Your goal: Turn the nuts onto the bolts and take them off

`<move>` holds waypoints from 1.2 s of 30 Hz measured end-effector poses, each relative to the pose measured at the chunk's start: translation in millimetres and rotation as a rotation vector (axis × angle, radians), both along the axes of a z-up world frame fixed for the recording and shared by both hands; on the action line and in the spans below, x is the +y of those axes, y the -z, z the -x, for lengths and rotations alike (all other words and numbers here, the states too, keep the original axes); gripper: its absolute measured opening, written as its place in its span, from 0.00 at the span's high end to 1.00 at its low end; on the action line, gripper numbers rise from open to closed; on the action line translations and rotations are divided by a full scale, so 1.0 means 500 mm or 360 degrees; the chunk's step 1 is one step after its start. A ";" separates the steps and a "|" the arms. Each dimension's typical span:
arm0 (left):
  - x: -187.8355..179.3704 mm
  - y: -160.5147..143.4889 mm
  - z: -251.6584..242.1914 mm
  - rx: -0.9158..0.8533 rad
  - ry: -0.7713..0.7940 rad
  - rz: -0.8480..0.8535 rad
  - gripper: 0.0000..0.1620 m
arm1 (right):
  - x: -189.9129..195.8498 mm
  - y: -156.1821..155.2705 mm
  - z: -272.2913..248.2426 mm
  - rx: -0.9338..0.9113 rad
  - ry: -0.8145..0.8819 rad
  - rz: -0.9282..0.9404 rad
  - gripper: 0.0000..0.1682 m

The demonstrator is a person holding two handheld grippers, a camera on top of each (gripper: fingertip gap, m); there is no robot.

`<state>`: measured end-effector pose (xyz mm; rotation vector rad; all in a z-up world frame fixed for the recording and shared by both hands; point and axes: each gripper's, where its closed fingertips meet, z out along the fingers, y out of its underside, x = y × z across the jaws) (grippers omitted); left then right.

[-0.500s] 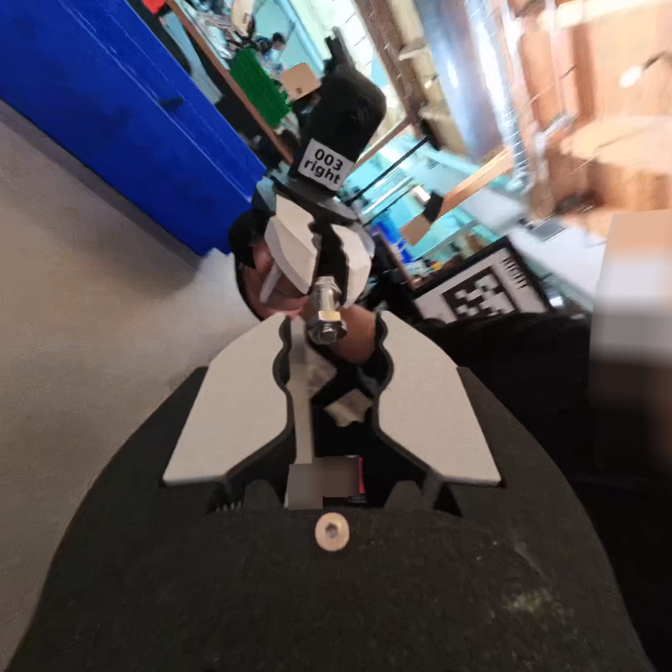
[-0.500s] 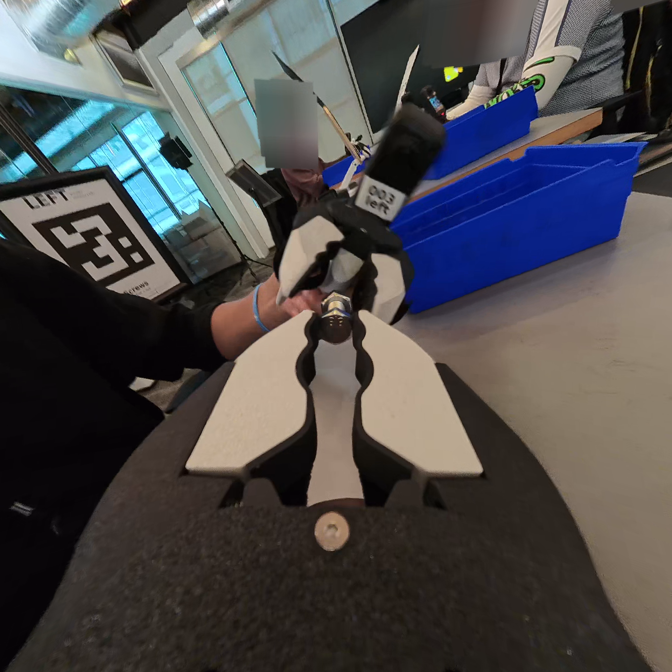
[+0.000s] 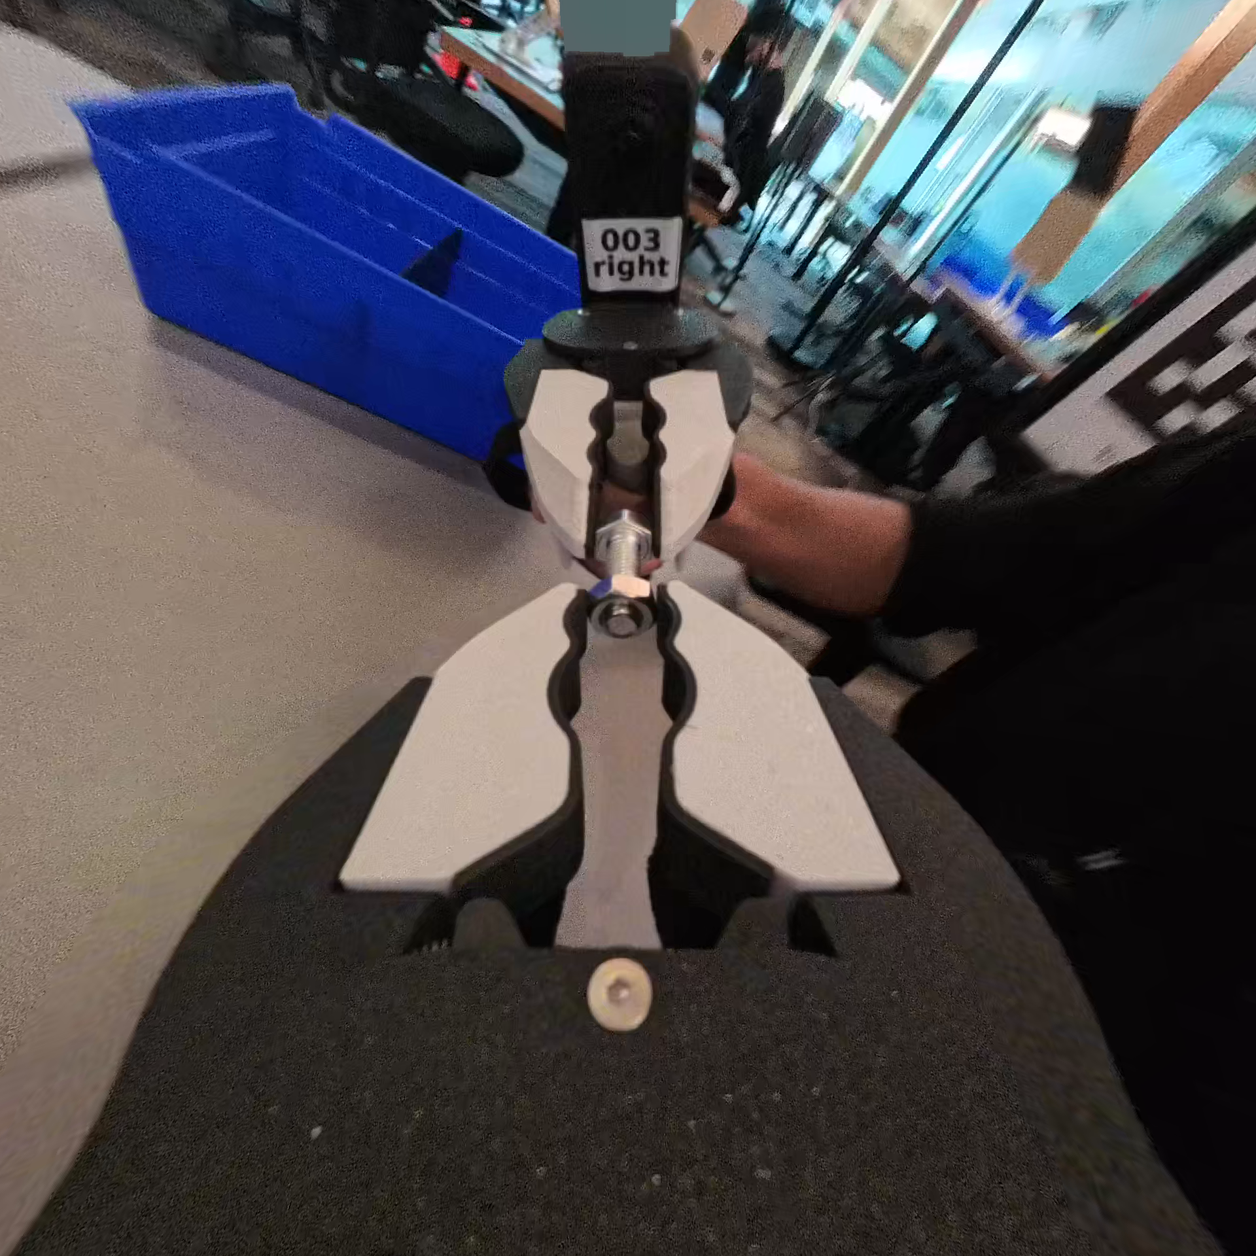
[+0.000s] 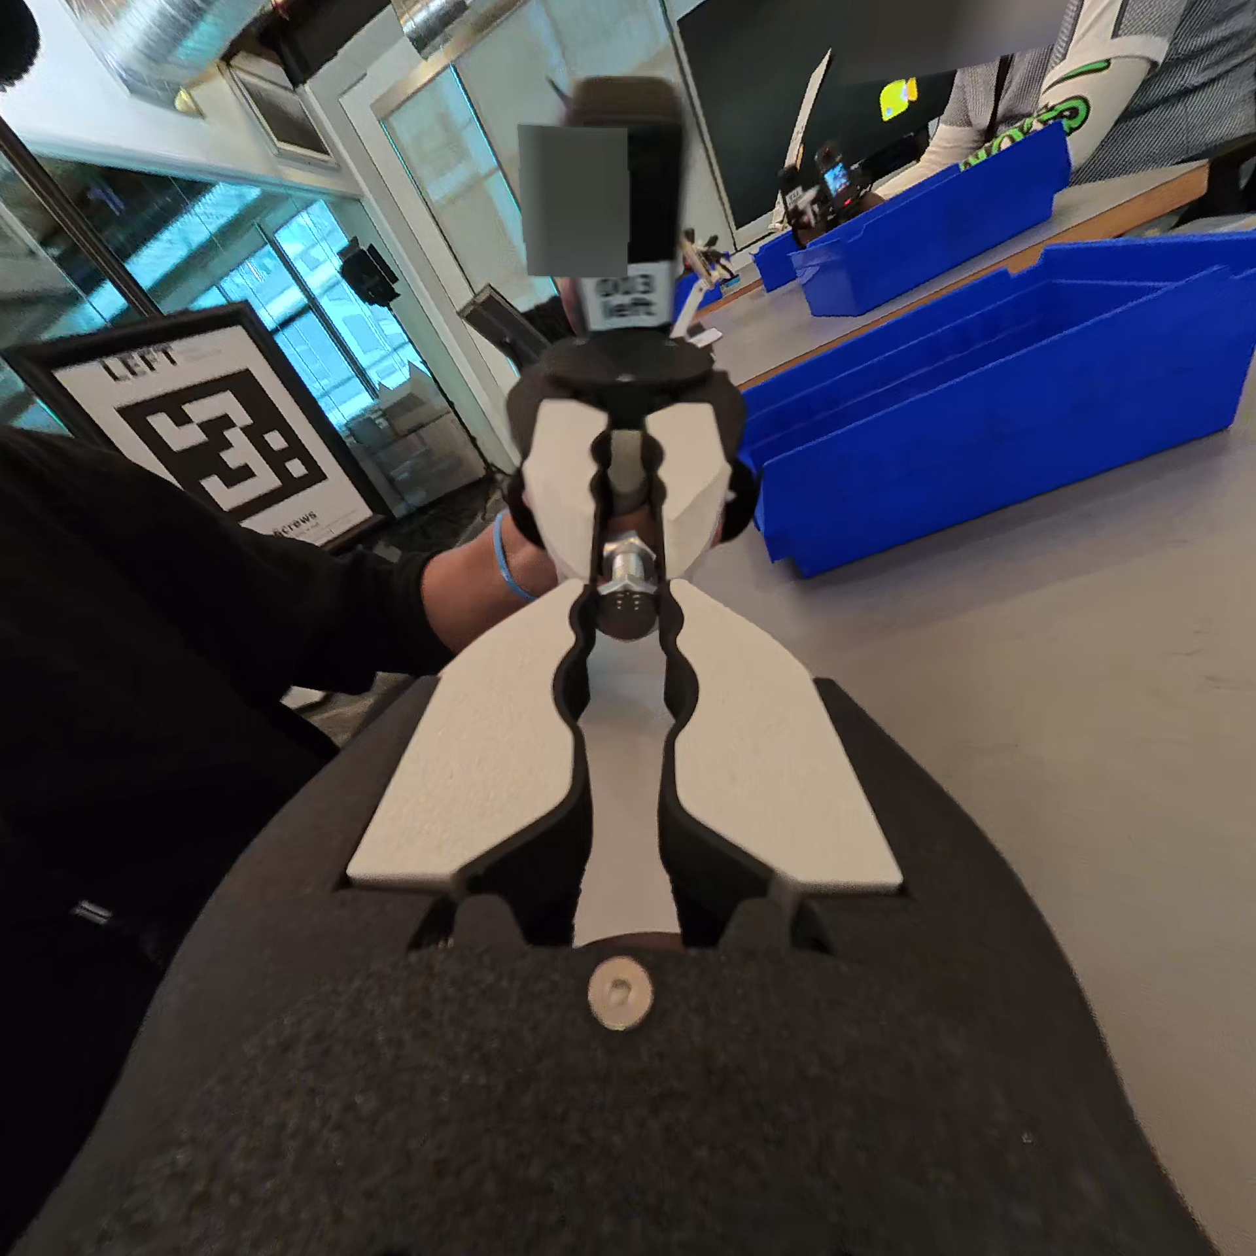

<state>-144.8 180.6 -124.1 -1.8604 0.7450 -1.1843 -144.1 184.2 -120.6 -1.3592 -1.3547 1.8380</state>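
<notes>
A steel bolt [image 3: 622,563] with a hex nut [image 3: 622,590] on its thread is held in the air between my two grippers, which face each other. My left gripper [image 3: 622,599] is shut on the nut, and the bolt's end shows through it. My right gripper [image 3: 624,547] is shut on the bolt's head. In the right wrist view, my right gripper [image 4: 625,601] grips the dark bolt head [image 4: 625,612]. Beyond it, the left gripper [image 4: 629,552] grips the nut [image 4: 629,544]. Both grippers stand level above the grey table [image 3: 170,612].
A long blue bin [image 3: 306,272] lies on the table behind the grippers; it also shows in the right wrist view [image 4: 985,442]. A second blue bin [image 4: 938,217] sits on a farther table. A framed black-and-white marker board [image 4: 211,435] stands past the table edge. Left and right tips are no more than a few centimetres apart.
My left gripper has rolled about the bolt's axis with the nut in it, from tilted to level. My right gripper has kept its hold on the bolt head.
</notes>
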 end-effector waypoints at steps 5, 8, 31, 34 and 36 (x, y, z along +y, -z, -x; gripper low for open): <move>0.005 -0.012 0.006 -0.0770 0.0116 0.0988 0.89 | -0.003 0.012 0.000 0.0009 0.0089 -0.0310 0.90; 0.013 -0.018 0.006 -0.0698 0.0123 0.0778 0.82 | 0.011 0.006 0.001 0.0015 0.0132 -0.0226 0.90; 0.015 0.022 0.007 -0.0673 0.0104 0.0892 0.89 | 0.018 0.023 0.007 -0.0047 0.0237 -0.0441 0.90; 0.007 -0.014 0.006 -0.0517 0.0139 0.0541 0.66 | 0.021 0.014 0.003 -0.0023 0.0204 -0.0285 0.90; 0.006 0.000 0.010 -0.0162 0.0066 0.0149 0.67 | 0.013 0.007 0.001 -0.0008 0.0122 -0.0159 0.90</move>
